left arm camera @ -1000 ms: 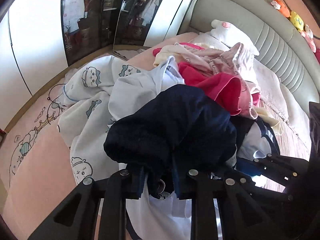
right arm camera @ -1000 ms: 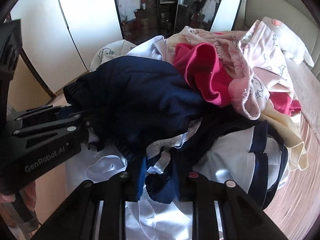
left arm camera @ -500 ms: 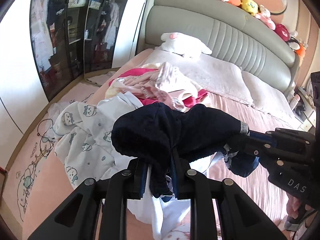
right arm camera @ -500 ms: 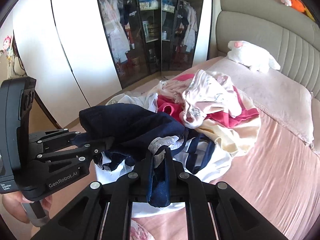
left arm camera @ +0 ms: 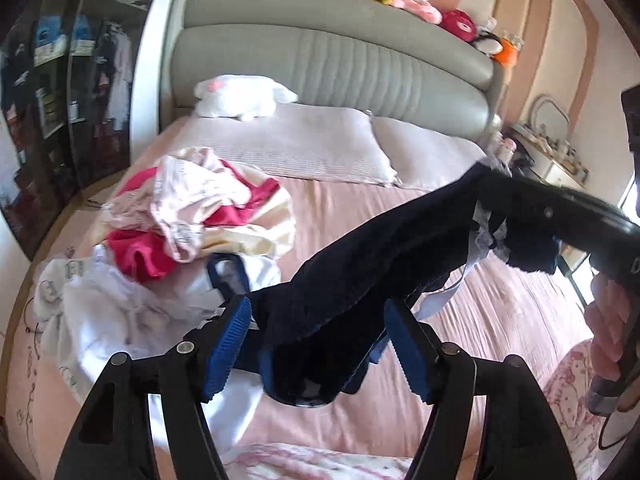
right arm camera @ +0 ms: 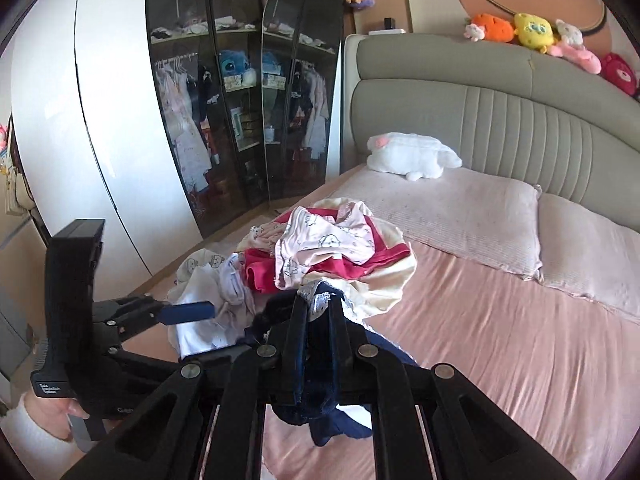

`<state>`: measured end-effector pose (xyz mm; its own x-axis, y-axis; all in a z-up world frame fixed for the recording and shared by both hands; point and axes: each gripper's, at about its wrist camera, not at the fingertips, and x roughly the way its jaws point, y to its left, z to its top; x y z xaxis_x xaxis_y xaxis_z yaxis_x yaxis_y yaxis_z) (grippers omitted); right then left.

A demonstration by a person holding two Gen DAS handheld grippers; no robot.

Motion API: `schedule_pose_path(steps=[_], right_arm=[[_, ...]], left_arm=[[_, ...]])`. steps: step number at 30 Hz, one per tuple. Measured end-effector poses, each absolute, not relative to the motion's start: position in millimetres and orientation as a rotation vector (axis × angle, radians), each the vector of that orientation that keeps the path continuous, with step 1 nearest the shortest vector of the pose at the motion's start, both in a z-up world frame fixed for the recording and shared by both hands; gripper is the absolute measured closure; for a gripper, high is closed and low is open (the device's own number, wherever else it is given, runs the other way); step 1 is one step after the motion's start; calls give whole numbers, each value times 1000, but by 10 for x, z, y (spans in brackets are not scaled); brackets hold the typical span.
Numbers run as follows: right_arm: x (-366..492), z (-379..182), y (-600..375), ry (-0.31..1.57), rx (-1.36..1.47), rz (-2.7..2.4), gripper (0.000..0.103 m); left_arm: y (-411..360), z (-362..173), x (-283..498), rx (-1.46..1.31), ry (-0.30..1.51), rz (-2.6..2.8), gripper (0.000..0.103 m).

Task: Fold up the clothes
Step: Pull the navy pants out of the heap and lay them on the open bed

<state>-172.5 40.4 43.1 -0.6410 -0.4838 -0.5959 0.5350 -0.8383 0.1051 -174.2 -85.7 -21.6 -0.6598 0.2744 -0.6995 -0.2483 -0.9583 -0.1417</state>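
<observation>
- Right, I've got a dark navy garment (left arm camera: 372,264) lifted clear of the bed (left arm camera: 500,312), strung between my two tools.
- My right gripper (right arm camera: 318,308) has its jaws pressed together on one end of the navy cloth; a bit of silvery trim pokes out at the tips.
- My left gripper (left arm camera: 320,332) has its jaws opening as I speak, blue pads (left arm camera: 228,344) well apart, and the navy cloth sags between them without being pinched.
- Progress, as I judge it: barely begun. Nothing folded shows anywhere. This one piece is picked out but not yet spread flat.
- Left to do: lay the navy piece out on the open pink sheet, fold it, then work through the heap.
- That heap (right arm camera: 332,248) sits toward the left side of the bed: pink printed pieces, something bright red, a cream item, and white garments (left arm camera: 120,308) spilling toward the edge.
- Surface: a soft pink bedsheet, slightly rumpled, with plenty of room to the right of the heap.
- Two pale pillows (right arm camera: 460,204) lie at the head, a white plush toy (right arm camera: 412,156) on one of them.
- Behind, a grey padded headboard (right arm camera: 500,112) with a row of stuffed toys (right arm camera: 532,32) on top.
- To the left, a dark glass wardrobe (right arm camera: 240,100) showing hung clothes, with white doors beside it.
</observation>
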Motion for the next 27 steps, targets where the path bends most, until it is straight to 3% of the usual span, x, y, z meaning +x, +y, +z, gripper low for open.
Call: schedule_pose_path(steps=[3,7,9,11,12,15,16,18,24,26,27], right_arm=[[-1611,589,765,92,822,-2480,96],[-1440,929,1310,57,753,-2558,96],[-1395,1003,1486,99,741,-2611,96],[-1387,939,1616,147,793,-2651,96],[-1400,847,1680,147,841,-2646,96],[-1476,369,1839,145,1013,-2572,94],[-1536,120,1857,169,1085,-2554,88],[-1689,-438,1862,203,1253,-2497,76],[-1994,-1812,1811,373,1574,-2423,75],[-2055,-2018,1895,375,1663,-2410,73],[-2070,-2085,1955,334,1692,-2395,67]], left_arm=[[-303,-375,-1835,-1167,170,2610,35],[224,-474,-1835,-1204,102,2465,35],[507,-571,-1849,-1225,220,2501,37],[681,-764,-1921,-1282,431,2564,74],[664,-854,-1974,-1347,421,2548,84],[448,-969,-2013,-1461,249,2520,84],[390,-993,-2003,-1479,220,2527,84],[322,-1023,-1969,-1502,214,2530,83],[392,-1386,-1937,-1641,244,2384,81],[477,-1596,-1929,-1701,246,2305,77],[518,-1689,-1926,-1717,240,2271,70]])
